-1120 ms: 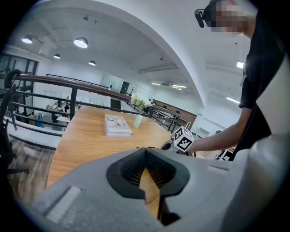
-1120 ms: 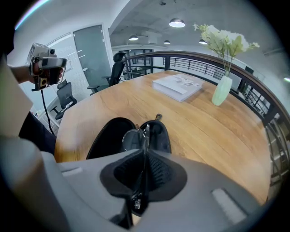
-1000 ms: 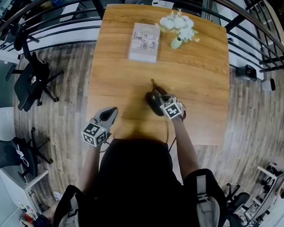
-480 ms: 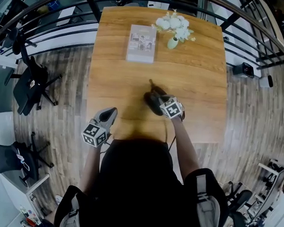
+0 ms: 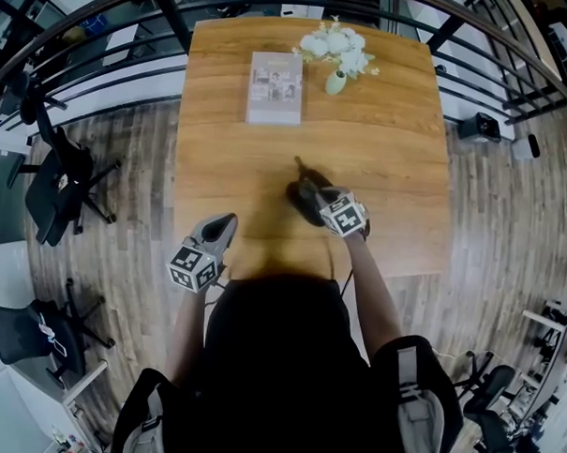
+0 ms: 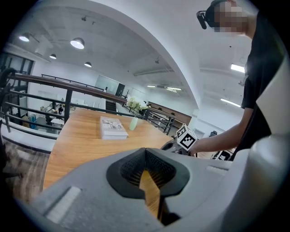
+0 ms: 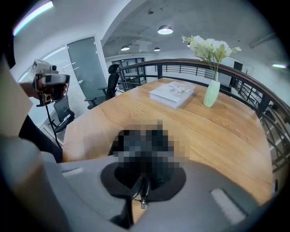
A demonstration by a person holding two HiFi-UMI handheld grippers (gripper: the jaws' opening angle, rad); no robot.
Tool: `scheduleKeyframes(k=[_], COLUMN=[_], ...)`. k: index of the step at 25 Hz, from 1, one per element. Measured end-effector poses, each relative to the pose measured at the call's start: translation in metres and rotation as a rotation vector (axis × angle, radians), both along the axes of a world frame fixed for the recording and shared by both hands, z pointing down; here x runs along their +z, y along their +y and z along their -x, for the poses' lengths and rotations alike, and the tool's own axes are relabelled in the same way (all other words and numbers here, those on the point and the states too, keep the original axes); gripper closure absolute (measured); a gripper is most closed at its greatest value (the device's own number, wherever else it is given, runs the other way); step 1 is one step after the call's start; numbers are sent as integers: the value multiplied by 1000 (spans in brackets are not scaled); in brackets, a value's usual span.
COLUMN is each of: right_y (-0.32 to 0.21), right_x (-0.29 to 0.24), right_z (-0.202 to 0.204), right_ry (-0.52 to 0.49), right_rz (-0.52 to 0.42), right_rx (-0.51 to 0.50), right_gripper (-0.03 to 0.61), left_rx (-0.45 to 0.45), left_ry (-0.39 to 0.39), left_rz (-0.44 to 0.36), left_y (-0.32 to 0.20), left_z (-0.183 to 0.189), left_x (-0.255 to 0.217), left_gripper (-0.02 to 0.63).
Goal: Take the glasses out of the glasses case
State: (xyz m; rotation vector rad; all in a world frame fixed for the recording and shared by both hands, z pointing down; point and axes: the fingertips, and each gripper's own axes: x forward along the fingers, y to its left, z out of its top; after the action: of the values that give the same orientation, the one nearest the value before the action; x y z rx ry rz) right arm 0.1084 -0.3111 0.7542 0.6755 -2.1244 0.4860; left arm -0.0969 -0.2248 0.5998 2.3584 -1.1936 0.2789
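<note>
The right tongs (image 7: pixel 138 192) were pinched shut on the black glasses case (image 5: pixel 297 190) on the wooden bench (image 5: pixel 391 132), while the left tongs (image 6: pixel 152 190) hung closed and empty near its front edge.

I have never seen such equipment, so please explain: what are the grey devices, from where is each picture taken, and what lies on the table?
There is no robot. A person holds a two-jaw hand tool, a gripper, in each hand. One picture comes from a camera on the person's head, looking down; the other two come from cameras riding on each gripper. On the wooden table are a book, a vase of white flowers and a dark glasses case. The right gripper has its jaws closed on a thin pull at the case, probably its zipper tab. The left gripper is closed and empty, at the table's near edge.
</note>
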Motion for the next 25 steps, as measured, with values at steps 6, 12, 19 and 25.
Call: scheduleKeyframes(k=[6, 12, 19, 25], right_y=[12, 26, 44, 60], right_x=[-17, -27, -47, -65], right_z=[1, 0, 1, 2], right_ry=[-111, -161, -213, -276], right_rz=[-24, -28, -82, -126], right_rx=[69, 123, 159, 195], right_gripper=[561, 560, 560, 560], left_rx=[31, 63, 102, 152], left_ry=[13, 24, 34, 39], left_rz=[-16, -18, -20, -27], left_y=[-3, -3, -3, -2], left_z=[-4, -6, -8, -11], left_x=[-1, 1, 4, 4], left_gripper=[603, 603, 603, 603])
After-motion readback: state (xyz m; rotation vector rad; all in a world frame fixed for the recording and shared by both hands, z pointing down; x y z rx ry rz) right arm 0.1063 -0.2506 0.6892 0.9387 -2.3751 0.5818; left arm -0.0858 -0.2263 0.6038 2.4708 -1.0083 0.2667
